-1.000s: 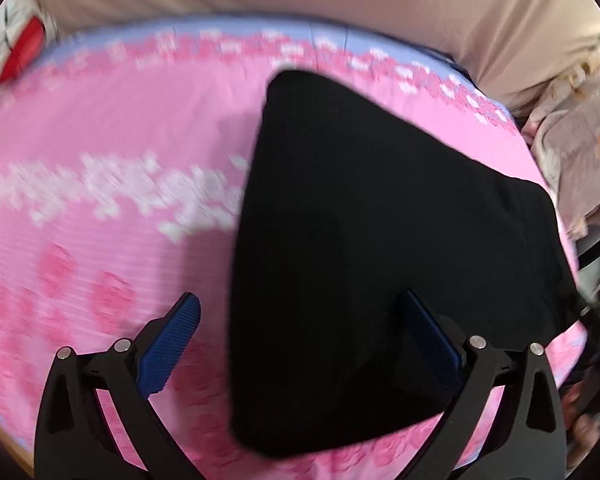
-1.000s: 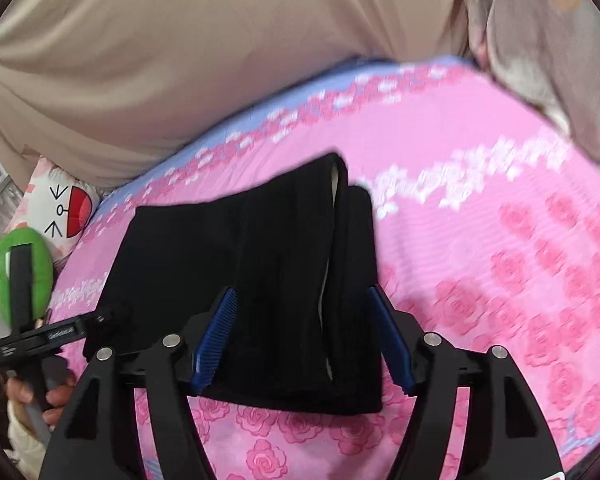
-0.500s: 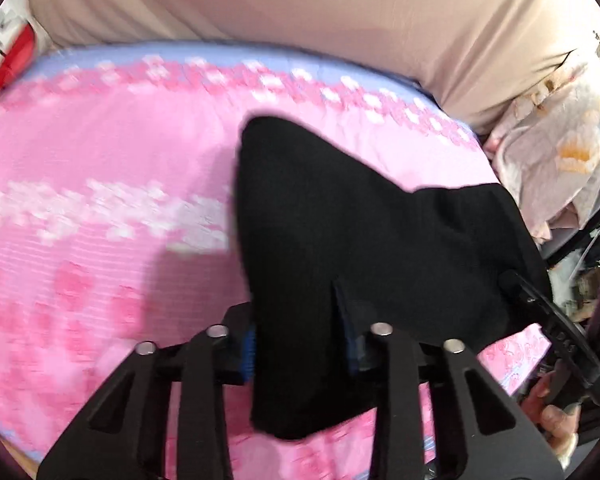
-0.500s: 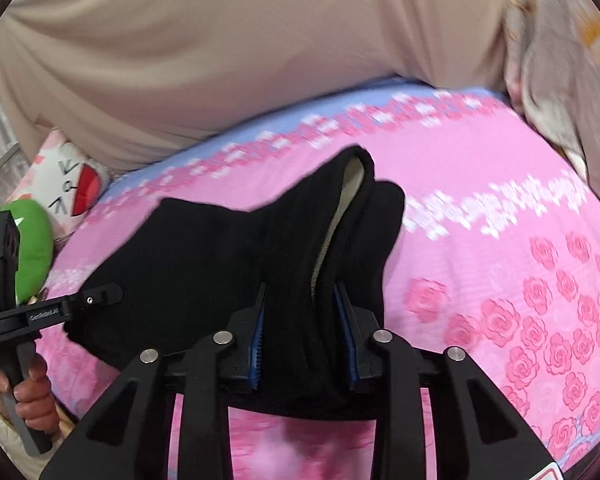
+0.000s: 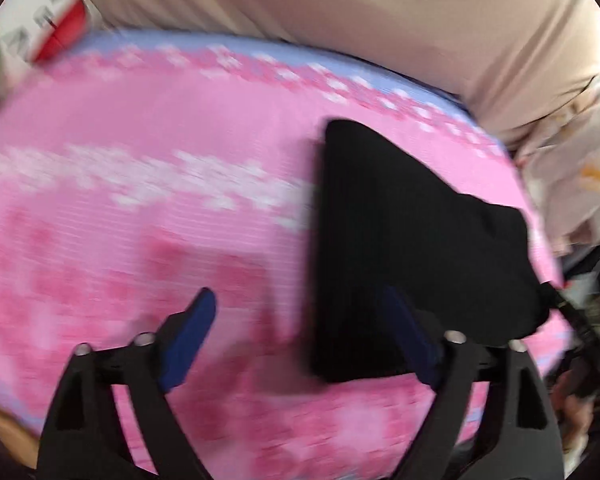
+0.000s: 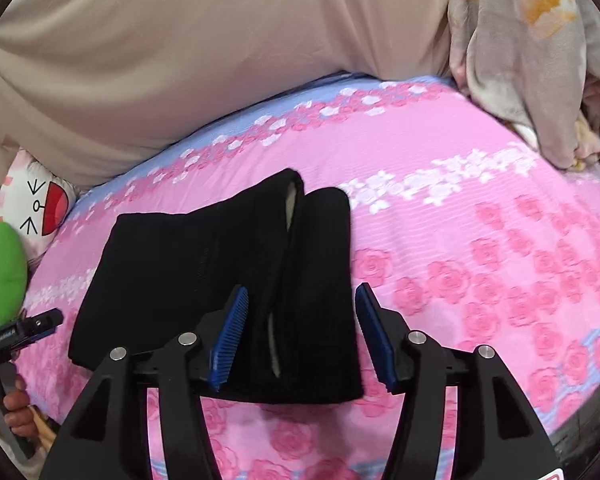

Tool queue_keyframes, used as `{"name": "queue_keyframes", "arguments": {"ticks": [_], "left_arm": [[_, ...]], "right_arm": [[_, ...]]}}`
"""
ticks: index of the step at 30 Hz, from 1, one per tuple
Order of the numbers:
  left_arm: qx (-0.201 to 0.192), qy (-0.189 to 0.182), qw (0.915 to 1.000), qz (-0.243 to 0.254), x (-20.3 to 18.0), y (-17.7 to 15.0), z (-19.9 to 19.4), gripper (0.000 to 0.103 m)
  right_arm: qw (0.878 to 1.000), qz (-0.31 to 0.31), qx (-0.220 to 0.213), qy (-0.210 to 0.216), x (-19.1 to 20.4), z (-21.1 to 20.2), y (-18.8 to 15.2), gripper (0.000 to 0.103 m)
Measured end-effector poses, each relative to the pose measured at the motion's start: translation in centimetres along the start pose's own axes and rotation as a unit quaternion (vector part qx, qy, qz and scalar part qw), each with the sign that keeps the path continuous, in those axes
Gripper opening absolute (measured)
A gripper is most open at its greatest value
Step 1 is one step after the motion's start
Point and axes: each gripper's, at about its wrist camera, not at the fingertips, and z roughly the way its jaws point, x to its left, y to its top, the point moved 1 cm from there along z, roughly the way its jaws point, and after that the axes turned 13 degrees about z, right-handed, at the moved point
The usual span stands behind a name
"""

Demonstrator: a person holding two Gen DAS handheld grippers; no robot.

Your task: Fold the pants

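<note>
The black pants [image 6: 220, 264] lie folded in a compact stack on the pink rose-print bed [image 6: 480, 240]. In the right wrist view my right gripper [image 6: 302, 328] is open, its blue pads either side of the stack's near right end, holding nothing. In the left wrist view the pants [image 5: 412, 248] lie at the right. My left gripper [image 5: 300, 336] is open and empty, its right pad over the pants' near left edge, its left pad over bare sheet. This view is motion-blurred.
A beige cover [image 6: 220, 52] rises behind the bed. A crumpled floral blanket [image 6: 528, 52] lies at the far right. A cartoon pillow [image 6: 36, 208] and a green object [image 6: 2, 272] sit at the left. The bed's front edge is close below the grippers.
Both grippers were shut on the pants half a second ago and have now opened and let go. The pants lie flat again. The left gripper has shifted left.
</note>
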Motion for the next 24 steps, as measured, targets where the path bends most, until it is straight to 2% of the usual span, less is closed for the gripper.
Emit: {"name": "queue_keyframes", "arguments": {"ticks": [1, 3, 4, 5, 6, 7, 8, 9, 10, 11, 12, 13, 14, 15, 18, 19, 21, 22, 23, 24], "left_arm": [[0.008, -0.014, 0.9999, -0.001, -0.3, 0.1, 0.9, 0.09], [0.03, -0.058, 0.9978, -0.007, -1.5, -0.2, 3.3, 0.091], [0.05, -0.086, 0.9949, -0.017, -1.8, -0.2, 4.7, 0.091], [0.057, -0.101, 0.9929, -0.024, -2.3, -0.2, 5.5, 0.096], [0.038, -0.107, 0.9932, -0.024, -2.7, 0.0, 5.5, 0.098], [0.042, -0.113, 0.9925, -0.022, -3.2, 0.2, 6.0, 0.098], [0.042, -0.11, 0.9929, -0.019, -3.5, 0.2, 6.0, 0.097], [0.039, -0.101, 0.994, -0.014, -3.8, 0.3, 6.2, 0.086], [0.04, -0.084, 0.9956, -0.009, -4.0, 0.4, 6.2, 0.066], [0.039, -0.079, 0.9961, -0.003, -4.2, 0.5, 6.2, 0.061], [0.035, -0.078, 0.9963, -0.008, -4.1, 0.6, 6.0, 0.046], [0.028, -0.08, 0.9964, -0.01, -3.9, 0.7, 5.4, 0.037], [0.023, -0.083, 0.9963, -0.007, -3.8, 0.9, 5.0, 0.034], [0.014, -0.086, 0.9962, -0.008, -3.6, 1.1, 4.2, 0.032], [-0.011, -0.09, 0.9959, -0.005, -2.9, 1.7, 1.6, 0.03], [-0.02, -0.082, 0.9964, -0.004, -2.6, 1.8, 0.5, 0.03], [-0.043, -0.024, 0.9985, 0.025, -1.9, 1.5, -2.6, 0.033], [-0.04, -0.004, 0.9985, 0.037, -1.4, 1.1, -3.2, 0.035], [-0.024, 0.024, 0.9982, 0.049, -0.8, 0.6, -3.0, 0.042], [-0.001, 0.047, 0.9977, 0.048, -0.2, -0.2, -2.3, 0.049]], "right_arm": [[1.0, 0.001, 0.0, 0.0, -0.2, -0.1, 0.0, 0.056], [1.0, 0.007, 0.012, 0.013, -0.5, -0.1, -0.1, 0.065], [0.999, 0.014, 0.021, 0.023, -0.7, 0.0, -0.1, 0.066], [0.999, 0.02, 0.028, 0.029, -0.9, 0.1, -0.2, 0.066], [0.998, 0.025, 0.035, 0.039, -1.0, 0.2, -0.1, 0.07], [0.998, 0.029, 0.037, 0.043, -1.2, 0.3, -0.1, 0.073], [0.998, 0.033, 0.039, 0.043, -1.3, 0.6, -0.1, 0.077], [0.997, 0.036, 0.044, 0.045, -1.5, 0.9, 0.0, 0.08], [0.997, 0.04, 0.052, 0.05, -1.5, 1.4, 0.0, 0.08], [0.995, 0.045, 0.065, 0.055, -1.6, 2.3, 0.0, 0.081], [0.995, 0.047, 0.072, 0.055, -1.5, 2.9, -0.1, 0.081], [0.994, 0.045, 0.082, 0.058, -1.4, 3.7, -0.3, 0.08], [0.993, 0.041, 0.09, 0.065, -1.0, 4.6, -0.6, 0.067], [0.992, 0.035, 0.094, 0.072, -0.5, 5.1, -0.8, 0.05], [0.994, -0.019, 0.077, 0.071, 2.9, 3.9, -1.2, 0.037], [0.993, -0.028, 0.075, 0.089, 4.0, 3.2, -1.3, 0.036], [0.986, -0.038, 0.09, 0.137, 5.8, 2.4, -1.8, 0.036], [0.983, -0.041, 0.1, 0.15, 6.3, 2.6, -2.1, 0.038], [0.98, -0.052, 0.119, 0.152, 6.9, 3.5, -2.9, 0.045], [0.981, -0.061, 0.125, 0.136, 6.9, 4.3, -3.5, 0.053]]}}
